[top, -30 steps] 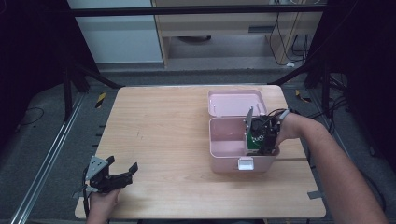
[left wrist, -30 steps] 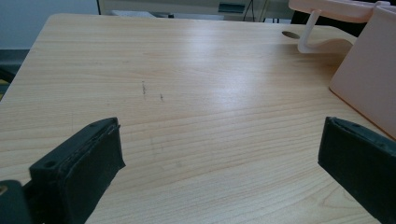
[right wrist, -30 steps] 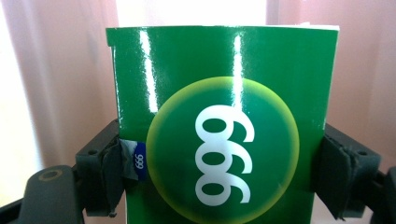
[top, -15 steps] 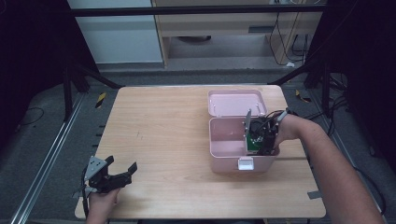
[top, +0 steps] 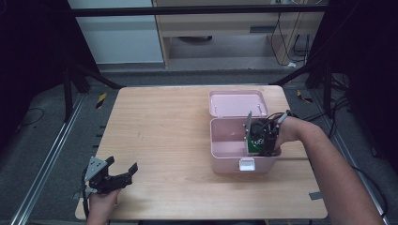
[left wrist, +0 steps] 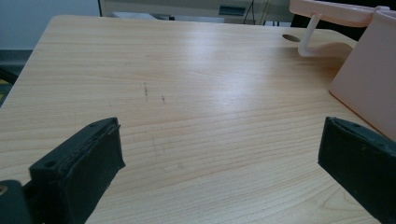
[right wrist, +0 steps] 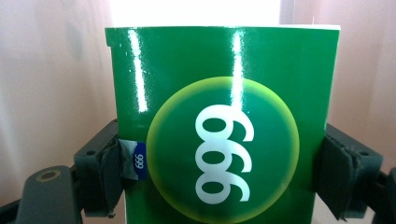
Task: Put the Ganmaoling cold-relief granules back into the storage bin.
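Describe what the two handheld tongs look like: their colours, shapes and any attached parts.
Both are black. The left tongs carry a grey three-cornered plate on top and a trailing dark cable, with blocky black pads. The right tongs have dark cables near the wrist and worn, frayed pads.

The green box (right wrist: 224,121) carries the white digits "999", seen upside down in the right gripper view, inside a round, lighter-edged green disc on its glossy front. A small blue tab at the box's left edge, beside the tool's left pad, repeats "999" in tiny white print. Nothing else in the frames can be read.
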`<control>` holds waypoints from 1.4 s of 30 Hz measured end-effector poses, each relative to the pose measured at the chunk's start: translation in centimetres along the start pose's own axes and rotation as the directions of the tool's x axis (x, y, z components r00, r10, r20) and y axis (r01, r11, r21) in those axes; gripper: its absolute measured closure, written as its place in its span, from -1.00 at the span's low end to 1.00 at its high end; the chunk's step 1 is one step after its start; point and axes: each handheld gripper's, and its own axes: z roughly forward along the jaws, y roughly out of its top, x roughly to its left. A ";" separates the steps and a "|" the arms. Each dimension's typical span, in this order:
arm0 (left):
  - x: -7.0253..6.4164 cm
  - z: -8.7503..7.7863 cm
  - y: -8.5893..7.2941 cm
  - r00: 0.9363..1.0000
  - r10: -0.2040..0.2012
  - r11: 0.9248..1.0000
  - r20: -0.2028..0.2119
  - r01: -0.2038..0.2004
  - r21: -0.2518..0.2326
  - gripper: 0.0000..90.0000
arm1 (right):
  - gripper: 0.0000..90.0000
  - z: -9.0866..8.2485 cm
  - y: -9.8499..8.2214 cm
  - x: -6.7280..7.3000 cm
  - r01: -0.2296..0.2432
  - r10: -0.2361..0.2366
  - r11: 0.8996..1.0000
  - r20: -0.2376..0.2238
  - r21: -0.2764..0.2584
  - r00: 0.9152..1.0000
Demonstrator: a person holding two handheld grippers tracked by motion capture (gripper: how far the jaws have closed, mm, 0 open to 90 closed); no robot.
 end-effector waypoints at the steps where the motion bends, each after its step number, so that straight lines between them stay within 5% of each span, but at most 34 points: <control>1: 0.0 0.0 0.0 1.000 0.000 1.000 0.000 0.000 0.000 -1.00 | -0.63 0.0 0.0 0.0 -0.001 0.001 1.000 -0.003 0.001 1.000; 21: 0.1 0.0 0.1 1.000 0.002 1.000 -0.002 -0.002 -0.004 -1.00 | -0.79 -0.2 0.1 -0.6 -0.036 0.036 0.999 -0.038 -0.009 0.999; 29: 0.0 0.0 0.1 1.000 -0.001 1.000 0.005 0.001 -0.003 -1.00 | -0.77 -2.9 -0.1 -0.7 -0.067 0.067 0.995 -0.002 -0.078 0.998; 35: -0.2 0.1 0.1 1.000 0.002 1.000 0.013 -0.002 0.000 -1.00 | -0.85 -5.6 -0.2 0.1 -0.144 0.145 0.982 0.004 -0.121 0.989; 42: -0.4 0.0 0.1 1.000 -0.001 1.000 0.021 0.001 -0.004 -1.00 | -0.89 -7.4 -0.8 1.2 -0.181 0.184 0.977 0.021 -0.117 0.983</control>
